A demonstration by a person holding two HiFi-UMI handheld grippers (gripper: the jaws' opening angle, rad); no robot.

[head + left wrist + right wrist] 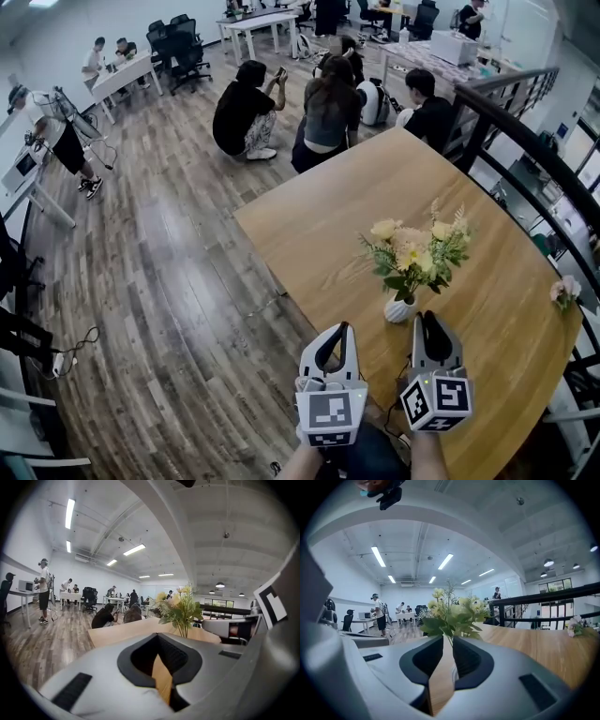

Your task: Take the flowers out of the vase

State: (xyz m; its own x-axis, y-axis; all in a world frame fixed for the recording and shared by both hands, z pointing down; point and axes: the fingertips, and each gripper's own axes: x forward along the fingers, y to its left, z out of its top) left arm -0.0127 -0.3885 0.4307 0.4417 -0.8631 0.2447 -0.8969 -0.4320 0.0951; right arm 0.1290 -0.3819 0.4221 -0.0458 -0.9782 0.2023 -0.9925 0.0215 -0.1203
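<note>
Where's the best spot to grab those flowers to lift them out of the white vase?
Probably grip the bunched stems just above the vase mouth, coming level from the near side, as the right claw faces. Stems stand upright and narrow there; blooms spread wide above.

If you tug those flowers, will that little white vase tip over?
Probably it could tip: the vase is small and round, while the flowers spread much wider above it. It looks ceramic, so likely breakable. Steadying it seems wise.

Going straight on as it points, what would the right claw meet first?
Probably the flowers at their stems, or the white vase below; both sit centred ahead of the right claw. Depth is unclear.
</note>
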